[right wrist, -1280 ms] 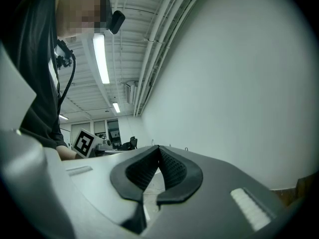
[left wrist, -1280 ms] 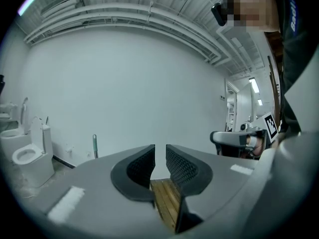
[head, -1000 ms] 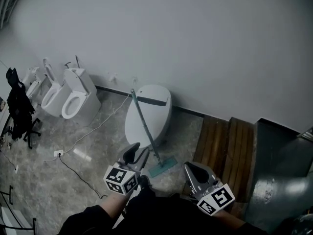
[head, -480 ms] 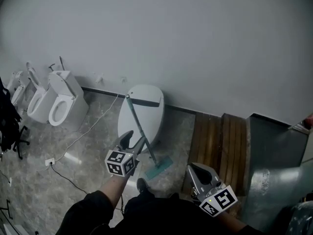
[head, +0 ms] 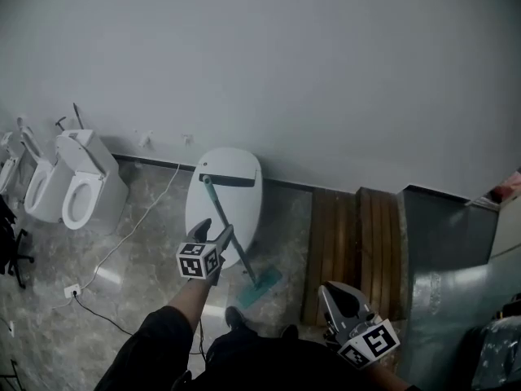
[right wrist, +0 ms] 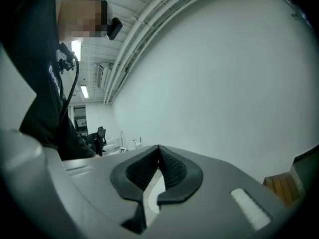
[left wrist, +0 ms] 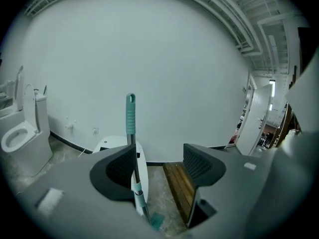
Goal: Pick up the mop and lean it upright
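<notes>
This is a bare, workshop-like test room rather than a lived-in bathroom: several white ceramic toilets with raised lids (head: pixel 77 192) stand in a row along a plain white wall (head: pixel 309 72) on a grey marbled floor (head: pixel 122 255), and a white oval closed toilet with a dark band (head: pixel 228 198) sits further along. A thin white cable (head: pixel 142 222) trails across the floor to a white socket block (head: pixel 72 290), and a black office chair (head: pixel 6 235) stands at the edge. Brown wooden slat boards (head: pixel 350 247) adjoin a grey metal surface (head: pixel 444 283), and white pipes run exposed under the ceiling (right wrist: pixel 149 19)
</notes>
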{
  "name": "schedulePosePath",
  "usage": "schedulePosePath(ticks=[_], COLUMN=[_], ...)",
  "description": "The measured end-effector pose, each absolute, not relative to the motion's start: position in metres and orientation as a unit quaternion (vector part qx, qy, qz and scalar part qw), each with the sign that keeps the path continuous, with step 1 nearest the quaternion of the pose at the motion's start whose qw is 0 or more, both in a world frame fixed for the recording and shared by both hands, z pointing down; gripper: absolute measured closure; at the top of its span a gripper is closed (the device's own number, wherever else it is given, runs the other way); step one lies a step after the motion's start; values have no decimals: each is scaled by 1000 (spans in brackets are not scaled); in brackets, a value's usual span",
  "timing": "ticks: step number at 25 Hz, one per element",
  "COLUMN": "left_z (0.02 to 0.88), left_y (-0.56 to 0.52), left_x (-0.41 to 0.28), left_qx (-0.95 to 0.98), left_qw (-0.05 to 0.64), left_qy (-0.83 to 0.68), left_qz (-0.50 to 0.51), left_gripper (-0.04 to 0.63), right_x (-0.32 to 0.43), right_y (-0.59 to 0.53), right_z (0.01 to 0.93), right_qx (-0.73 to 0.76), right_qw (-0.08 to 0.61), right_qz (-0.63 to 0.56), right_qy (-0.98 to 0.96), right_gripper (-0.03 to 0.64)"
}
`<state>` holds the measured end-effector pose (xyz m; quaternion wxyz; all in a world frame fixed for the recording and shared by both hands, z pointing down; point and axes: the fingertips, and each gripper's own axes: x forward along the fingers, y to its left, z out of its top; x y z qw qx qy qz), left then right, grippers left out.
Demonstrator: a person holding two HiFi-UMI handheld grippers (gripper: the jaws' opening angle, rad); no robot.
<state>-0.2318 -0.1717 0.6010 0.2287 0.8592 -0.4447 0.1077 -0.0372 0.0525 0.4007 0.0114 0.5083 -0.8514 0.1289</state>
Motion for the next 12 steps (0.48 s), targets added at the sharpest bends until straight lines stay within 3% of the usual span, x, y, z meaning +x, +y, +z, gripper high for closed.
schedulePosePath(ticks=[12], left_z=[680], left_y=[-234], left_x=[-240], left_qx=[837], left_qw=[280], left_qy=[-448], left_qz=[141], left_gripper=[272], right_x=[-37], right_y=[50], right_z=[413], right_qx=[577], right_qw=[37], right_qz=[149], right_qy=[-802], right_gripper=[607])
